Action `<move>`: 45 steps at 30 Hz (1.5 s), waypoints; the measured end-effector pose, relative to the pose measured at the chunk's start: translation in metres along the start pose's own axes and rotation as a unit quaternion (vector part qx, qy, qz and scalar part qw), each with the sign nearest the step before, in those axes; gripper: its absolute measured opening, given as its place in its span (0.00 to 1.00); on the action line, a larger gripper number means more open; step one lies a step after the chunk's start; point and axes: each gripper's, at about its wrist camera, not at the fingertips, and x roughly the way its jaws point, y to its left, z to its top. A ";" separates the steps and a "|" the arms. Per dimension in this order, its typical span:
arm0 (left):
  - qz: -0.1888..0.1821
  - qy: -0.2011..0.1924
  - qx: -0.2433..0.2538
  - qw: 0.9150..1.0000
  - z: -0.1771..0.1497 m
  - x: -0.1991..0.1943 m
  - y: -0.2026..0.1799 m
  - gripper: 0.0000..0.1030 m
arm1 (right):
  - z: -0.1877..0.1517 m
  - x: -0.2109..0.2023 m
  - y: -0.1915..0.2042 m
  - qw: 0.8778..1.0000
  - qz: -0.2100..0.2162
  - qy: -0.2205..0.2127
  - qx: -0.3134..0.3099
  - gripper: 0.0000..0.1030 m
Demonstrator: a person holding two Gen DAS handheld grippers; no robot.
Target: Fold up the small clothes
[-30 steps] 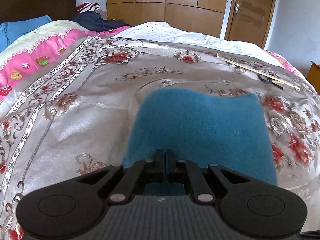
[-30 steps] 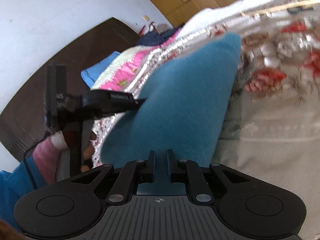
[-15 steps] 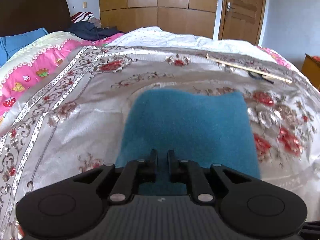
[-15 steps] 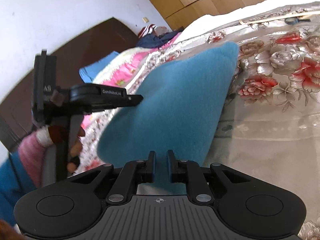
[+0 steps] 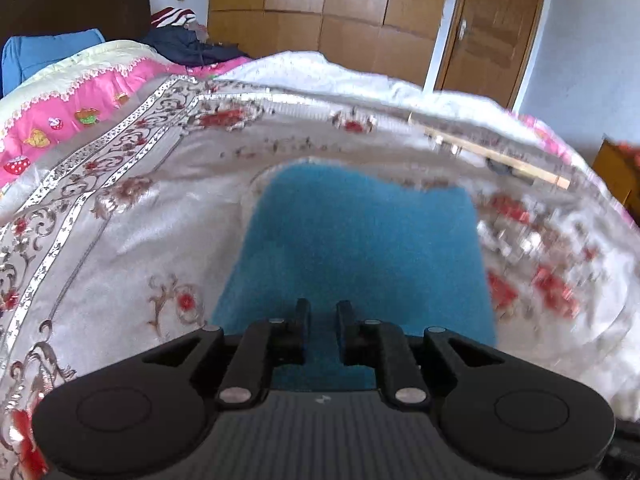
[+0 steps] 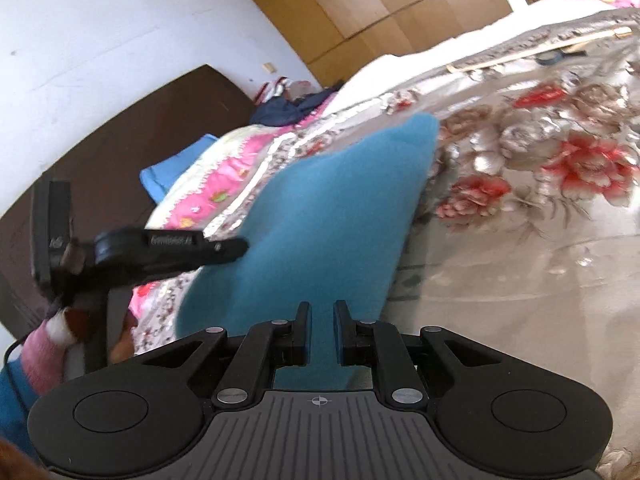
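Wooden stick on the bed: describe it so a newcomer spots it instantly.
Start at the floral satin bedspread. Past the fuzzy blue cloth, toward the far right edge, lies the long thin pale wooden stick, beside a small dark object. It is the only straight, rigid thing there.

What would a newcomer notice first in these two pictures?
First, the blue fleece cloth, lying in the middle of the floral bedspread right ahead of both grippers. Next, the left gripper, seen side-on at the cloth's left edge, its jaws opening. Far behind lies a wooden stick.
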 end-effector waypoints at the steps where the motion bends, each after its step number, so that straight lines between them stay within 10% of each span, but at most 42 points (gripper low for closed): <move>1: 0.003 0.001 0.004 1.000 -0.001 0.003 -0.001 0.28 | -0.001 0.002 -0.002 1.000 -0.003 0.005 0.002 0.13; 18: -0.027 0.004 -0.027 0.999 -0.008 -0.004 0.008 0.33 | 0.007 0.014 -0.004 0.999 -0.034 0.023 -0.001 0.14; 37: -0.068 -0.004 -0.049 0.997 -0.010 -0.003 0.025 0.34 | 0.069 0.054 0.006 0.997 -0.067 0.029 -0.004 0.46; 45: -0.088 -0.002 -0.061 0.994 -0.010 -0.002 0.035 0.35 | 0.060 0.075 -0.038 0.992 -0.008 0.056 0.117 0.65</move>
